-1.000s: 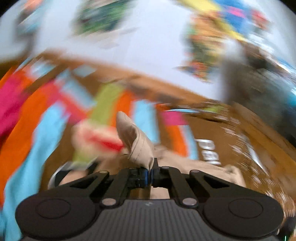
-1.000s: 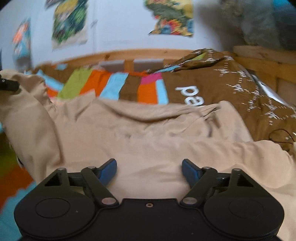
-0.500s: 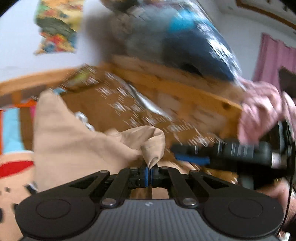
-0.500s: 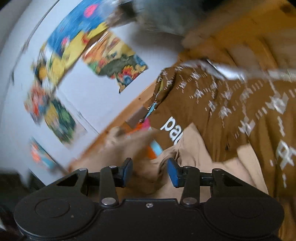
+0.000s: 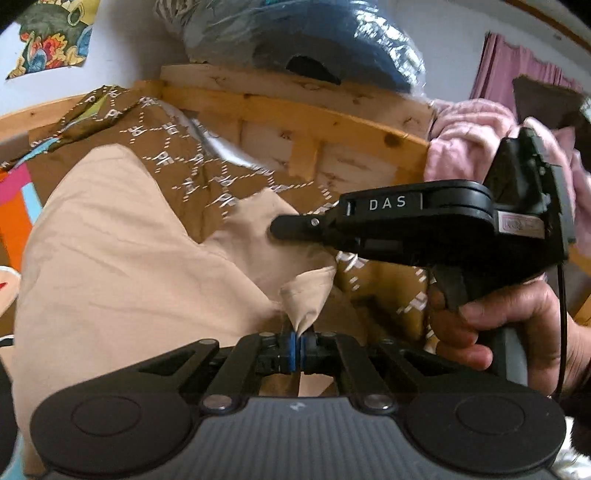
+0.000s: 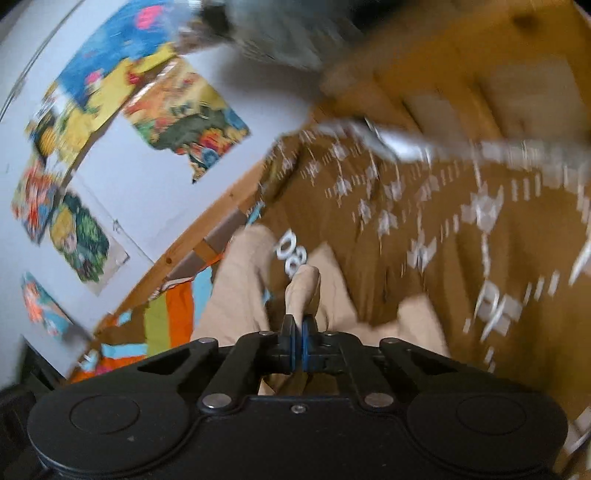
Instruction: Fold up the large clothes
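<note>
A large beige garment [image 5: 122, 258] lies spread over a brown patterned bedspread [image 5: 177, 147]. My left gripper [image 5: 297, 349] is shut on a pinched corner of the beige cloth, which sticks up between its blue pads. In the left wrist view my right gripper [image 5: 275, 227] comes in from the right, held by a hand [image 5: 513, 325], its black tip on another fold of the same garment. In the blurred right wrist view my right gripper [image 6: 298, 347] is shut on a raised ridge of the beige garment [image 6: 236, 295].
A wooden bed frame [image 5: 295, 110] runs behind the bedspread. A blue plastic-wrapped bundle [image 5: 303, 33] sits on top of it and pink fabric [image 5: 469, 147] hangs at the right. Colourful posters [image 6: 184, 114] cover the white wall. A striped multicolour sheet [image 6: 166, 317] shows at the left.
My right gripper went from wide open to shut on a fold of the beige garment. The left gripper, still holding its corner, swung right toward the right gripper.
</note>
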Available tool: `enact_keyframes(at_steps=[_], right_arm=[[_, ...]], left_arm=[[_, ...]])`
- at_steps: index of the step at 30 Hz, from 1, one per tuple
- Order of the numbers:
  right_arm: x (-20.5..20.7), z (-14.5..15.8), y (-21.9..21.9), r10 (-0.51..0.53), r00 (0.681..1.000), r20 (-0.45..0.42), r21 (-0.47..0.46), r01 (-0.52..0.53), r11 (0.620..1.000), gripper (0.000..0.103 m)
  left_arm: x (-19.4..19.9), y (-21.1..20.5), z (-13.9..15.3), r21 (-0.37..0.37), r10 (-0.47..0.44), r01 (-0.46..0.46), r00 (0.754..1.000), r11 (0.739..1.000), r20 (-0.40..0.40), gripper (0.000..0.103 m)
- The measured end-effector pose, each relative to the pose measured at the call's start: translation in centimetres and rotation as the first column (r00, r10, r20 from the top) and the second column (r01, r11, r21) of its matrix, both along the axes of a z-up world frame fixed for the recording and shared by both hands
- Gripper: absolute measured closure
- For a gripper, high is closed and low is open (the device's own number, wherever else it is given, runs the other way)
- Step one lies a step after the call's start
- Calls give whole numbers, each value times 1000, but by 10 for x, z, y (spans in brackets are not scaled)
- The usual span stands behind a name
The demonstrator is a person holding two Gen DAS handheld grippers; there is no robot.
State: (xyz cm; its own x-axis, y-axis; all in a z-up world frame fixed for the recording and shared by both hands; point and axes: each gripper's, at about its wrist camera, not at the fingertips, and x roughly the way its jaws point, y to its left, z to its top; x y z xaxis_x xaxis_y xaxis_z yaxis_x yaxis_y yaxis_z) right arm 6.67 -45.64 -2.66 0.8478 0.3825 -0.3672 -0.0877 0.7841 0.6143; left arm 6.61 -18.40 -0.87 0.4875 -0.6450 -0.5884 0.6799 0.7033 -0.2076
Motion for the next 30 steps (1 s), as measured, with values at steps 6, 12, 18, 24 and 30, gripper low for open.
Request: enact_keyframes(at_steps=[6, 12, 18, 24, 30], right_arm=[[-8, -12, -2, -85, 996, -32, -284, 72, 956, 101], [-5, -54, 9, -77, 994, -84, -434, 33, 900, 99], [-6, -64, 9, -77, 994, -84, -459, 30, 888, 98], [-11, -51, 23, -133, 990, -52, -533, 85, 842, 89], [-21, -10, 39, -205, 975, 90, -636, 214, 742, 83]], left_arm=[[11, -28, -32, -1, -49, 49, 995, 999, -86, 103], [15, -24, -51, -13, -110, 109, 983, 994, -148, 96], [8, 11, -15, -116, -128, 111, 981, 987, -147, 79], [6, 68, 27, -64, 85, -87, 995, 994, -44, 42], [42, 138, 8, 6, 345, -349, 925, 937, -158, 59]])
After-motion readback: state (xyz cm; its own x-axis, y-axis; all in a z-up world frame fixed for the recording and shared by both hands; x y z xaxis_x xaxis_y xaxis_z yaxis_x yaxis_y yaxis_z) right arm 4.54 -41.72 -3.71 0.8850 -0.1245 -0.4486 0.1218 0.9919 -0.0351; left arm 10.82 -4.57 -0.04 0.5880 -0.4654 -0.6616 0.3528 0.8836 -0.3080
